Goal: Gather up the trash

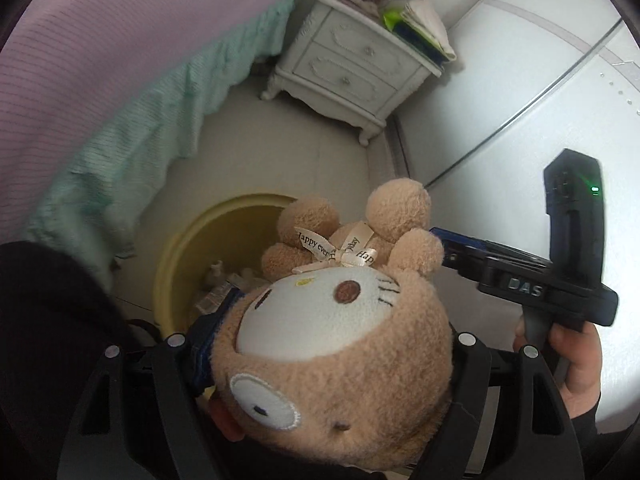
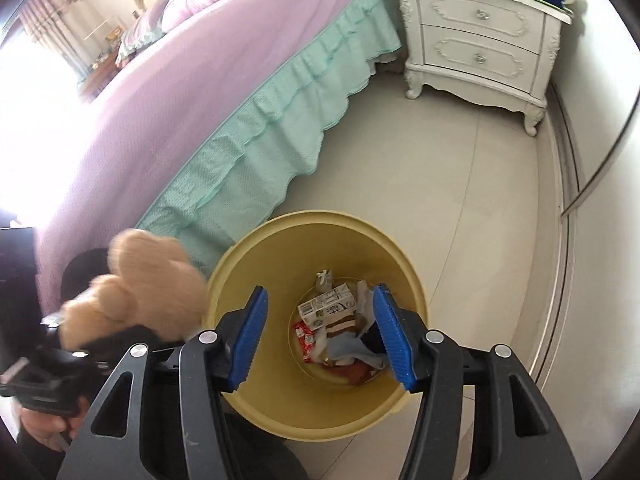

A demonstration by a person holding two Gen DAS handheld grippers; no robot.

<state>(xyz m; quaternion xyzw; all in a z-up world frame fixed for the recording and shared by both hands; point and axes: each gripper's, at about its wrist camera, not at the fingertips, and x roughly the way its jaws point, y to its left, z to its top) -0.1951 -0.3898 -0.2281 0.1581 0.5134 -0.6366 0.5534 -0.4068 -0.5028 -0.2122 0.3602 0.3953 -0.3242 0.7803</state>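
My left gripper (image 1: 320, 344) is shut on a tan plush bear toy (image 1: 332, 352) with a white cat face and a ribbon bow; it fills the lower left wrist view and is held above the floor beside a yellow trash bin (image 1: 180, 248). In the right wrist view the toy (image 2: 136, 284) shows blurred at the left, by the bin's rim. My right gripper (image 2: 320, 336) is open and empty, its blue pads (image 2: 248, 336) spread over the bin (image 2: 256, 248). Inside lie a milk carton (image 2: 328, 306), a red wrapper (image 2: 304, 336) and other scraps.
A bed with a purple cover (image 2: 192, 80) and teal skirt (image 2: 256, 136) runs along the left. A white nightstand (image 2: 480, 40) with books stands at the back. A white wardrobe (image 1: 520, 100) lines the right. Pale floor tiles (image 2: 420, 160) lie between.
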